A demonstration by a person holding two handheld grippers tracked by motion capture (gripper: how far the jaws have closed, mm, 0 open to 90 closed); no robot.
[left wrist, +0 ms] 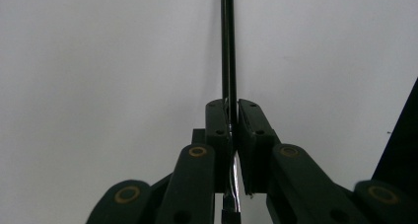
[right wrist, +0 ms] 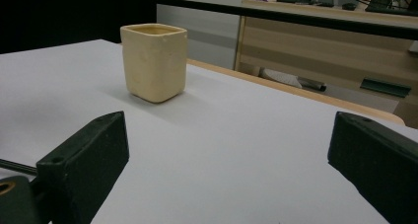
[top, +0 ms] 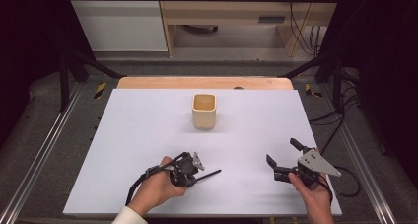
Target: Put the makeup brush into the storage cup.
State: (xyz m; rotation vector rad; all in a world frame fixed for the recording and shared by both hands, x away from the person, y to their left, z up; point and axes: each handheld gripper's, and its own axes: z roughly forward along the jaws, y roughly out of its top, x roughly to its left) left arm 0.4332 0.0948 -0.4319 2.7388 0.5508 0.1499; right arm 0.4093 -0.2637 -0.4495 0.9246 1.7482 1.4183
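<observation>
Two claws over a white desk, one gripping a thin black rod

The left claw [top: 190,170] is clamped on a thin black rod [top: 209,174] low over the desk [top: 123,135]; a cream square cup [top: 204,110] stands mid-desk, well apart; the right claw [top: 283,155] gapes apart. Wooden furniture [top: 222,12] stands behind.

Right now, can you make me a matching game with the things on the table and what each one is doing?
Things:
1. left tool
2. right tool
3. cup
4. thin black rod

States:
A. stands upright, open top, untouched
B. jaws wide apart, nothing between them
C. pinched between two pads
D. shut on something thin

Pairs: 1-D, 2-B, 3-A, 4-C
</observation>
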